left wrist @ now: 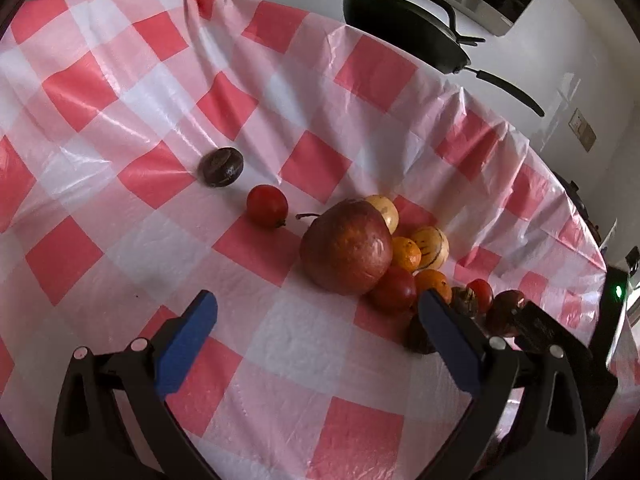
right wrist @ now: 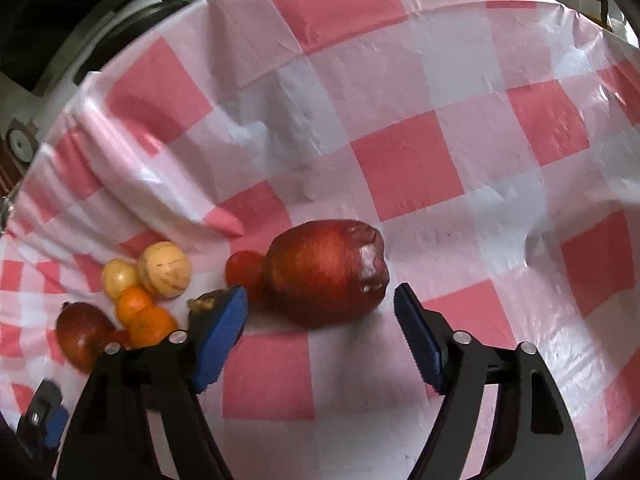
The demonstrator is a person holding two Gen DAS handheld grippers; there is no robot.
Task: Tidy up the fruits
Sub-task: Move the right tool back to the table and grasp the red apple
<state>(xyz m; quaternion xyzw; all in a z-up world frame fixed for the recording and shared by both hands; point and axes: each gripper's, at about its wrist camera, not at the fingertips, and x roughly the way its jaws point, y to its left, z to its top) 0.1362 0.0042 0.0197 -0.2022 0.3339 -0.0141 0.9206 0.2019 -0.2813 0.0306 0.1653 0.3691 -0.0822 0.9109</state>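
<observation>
A big red pear-shaped fruit lies on the red-and-white checked cloth against a heap of small fruits: two yellow ones, two oranges and small red ones. A small red fruit and a dark purple fruit lie apart to the left. My left gripper is open and empty, just in front of the big fruit. In the right wrist view another big red fruit lies just ahead of my open, empty right gripper. The heap sits to its left.
A black frying pan sits on the white counter beyond the cloth's far edge. The cloth is wrinkled with raised folds near the heap. The right gripper's body shows at the right of the left wrist view.
</observation>
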